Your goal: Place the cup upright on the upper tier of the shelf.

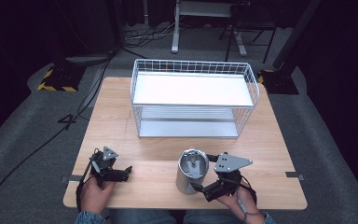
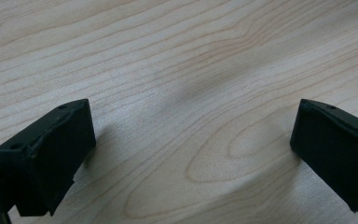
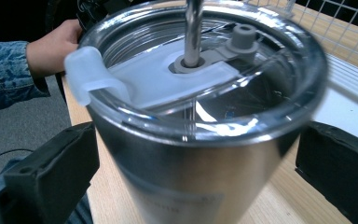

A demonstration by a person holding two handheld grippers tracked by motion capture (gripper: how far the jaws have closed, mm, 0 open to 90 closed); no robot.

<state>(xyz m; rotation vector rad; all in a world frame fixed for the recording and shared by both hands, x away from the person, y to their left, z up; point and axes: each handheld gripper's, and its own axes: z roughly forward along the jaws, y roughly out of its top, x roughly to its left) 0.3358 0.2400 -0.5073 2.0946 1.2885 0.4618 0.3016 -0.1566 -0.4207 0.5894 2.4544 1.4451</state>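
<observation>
One steel tumbler (image 1: 192, 171) stands upright on the wooden table (image 1: 168, 140) in the high view, near the table's front edge and well in front of one white wire basket rack (image 1: 193, 98) with two tiers. Two grippers are in sight. The right gripper (image 1: 197, 186) sits just to the right of the tumbler, its jaws reaching in around the cup's lower side, held by one hand (image 1: 235, 201). The left gripper (image 1: 127, 171) rests low over the table well to the left of the tumbler, gripped by the other hand (image 1: 94, 191), with bare wood before it.

In the left gripper view, the two black jaws stand wide apart over the table (image 2: 182, 84), holding nothing.

In the right gripper view, the tumbler (image 3: 200, 172) stands between the two jaws, which are spread on either side of its body; whether they press on the steel I cannot tell. One clear lid (image 3: 177, 79) with a white tab tops the tumbler, and one metal straw (image 3: 193, 28) rises through its middle. Beyond the tumbler, one hand (image 3: 51, 46) in a denim sleeve (image 3: 4, 74) shows, and the rack's wire mesh (image 3: 335, 18) lies behind the rim.
</observation>
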